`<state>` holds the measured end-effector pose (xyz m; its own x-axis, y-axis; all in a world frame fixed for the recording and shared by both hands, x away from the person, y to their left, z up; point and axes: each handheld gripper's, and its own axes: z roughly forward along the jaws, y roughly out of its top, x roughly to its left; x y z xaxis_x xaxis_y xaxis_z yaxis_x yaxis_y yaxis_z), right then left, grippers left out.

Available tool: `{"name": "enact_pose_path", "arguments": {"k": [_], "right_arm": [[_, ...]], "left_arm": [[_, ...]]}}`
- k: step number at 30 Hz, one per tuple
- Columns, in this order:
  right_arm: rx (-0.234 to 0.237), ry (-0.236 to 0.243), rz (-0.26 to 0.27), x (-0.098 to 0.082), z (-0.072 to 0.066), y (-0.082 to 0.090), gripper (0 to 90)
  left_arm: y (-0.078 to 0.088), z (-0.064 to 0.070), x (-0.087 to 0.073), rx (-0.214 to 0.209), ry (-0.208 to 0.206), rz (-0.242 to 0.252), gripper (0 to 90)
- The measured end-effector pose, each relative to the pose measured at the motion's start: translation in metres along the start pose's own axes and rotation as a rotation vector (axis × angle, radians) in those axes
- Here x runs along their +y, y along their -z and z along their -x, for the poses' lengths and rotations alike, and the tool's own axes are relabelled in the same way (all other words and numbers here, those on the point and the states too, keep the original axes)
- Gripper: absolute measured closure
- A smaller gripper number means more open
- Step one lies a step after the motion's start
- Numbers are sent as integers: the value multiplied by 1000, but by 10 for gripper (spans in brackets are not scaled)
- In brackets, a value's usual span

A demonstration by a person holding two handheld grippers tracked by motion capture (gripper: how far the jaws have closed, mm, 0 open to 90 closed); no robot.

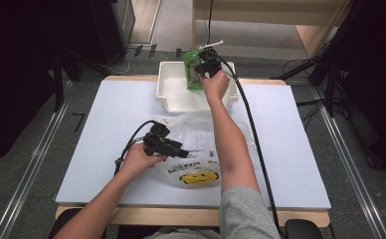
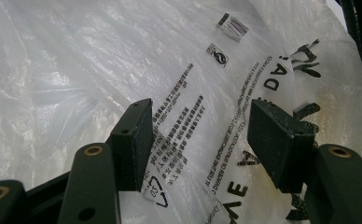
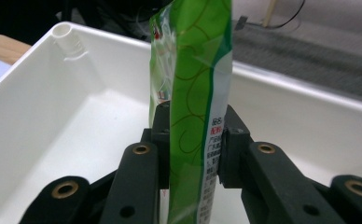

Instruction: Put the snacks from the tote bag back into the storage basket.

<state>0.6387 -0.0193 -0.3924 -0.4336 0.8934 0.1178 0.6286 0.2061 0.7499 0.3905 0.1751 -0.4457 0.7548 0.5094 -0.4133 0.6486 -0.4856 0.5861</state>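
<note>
Green packet [image 3: 195, 93] clamped over white bin [image 3: 53, 107]

The right arm stretches toward the far side of the table, its right gripper [image 1: 207, 63] raised there with the jaws clamped narrow, seemingly on something thin. The left forearm angles in from the near left, and the left gripper [image 1: 181, 151] lies low, pointing right, jaws spread apart.
</note>
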Motion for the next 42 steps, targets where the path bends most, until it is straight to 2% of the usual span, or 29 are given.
{"name": "enact_pose_path", "arguments": {"k": [3,11,15,19,21,26,30,33,42], "right_arm": [[-21,28,9,3,-1,0,748],[10,27,19,-5,1,-6,739],[27,7,-7,-7,6,-8,712],[47,-17,-60,-9,10,-13,684],[46,-18,-66,-11,11,-16,670],[19,-13,-94,-11,9,-22,624],[4,-42,-102,-11,9,-26,547],[-10,-42,-113,-13,10,-28,511],[-38,-57,-99,-11,9,-27,456]], "left_arm": [[0,-1,0,0,2,-1,415],[-2,-1,0,-3,8,-7,416],[-3,0,-1,-2,7,-7,416],[-3,0,-1,-4,7,-14,416],[-3,0,-1,-3,9,-13,416],[-3,0,-1,-4,8,-14,416],[-3,-1,-1,-6,11,-16,416],[-3,0,-1,-5,11,-16,416],[-4,0,-1,-3,8,-19,416]]}}
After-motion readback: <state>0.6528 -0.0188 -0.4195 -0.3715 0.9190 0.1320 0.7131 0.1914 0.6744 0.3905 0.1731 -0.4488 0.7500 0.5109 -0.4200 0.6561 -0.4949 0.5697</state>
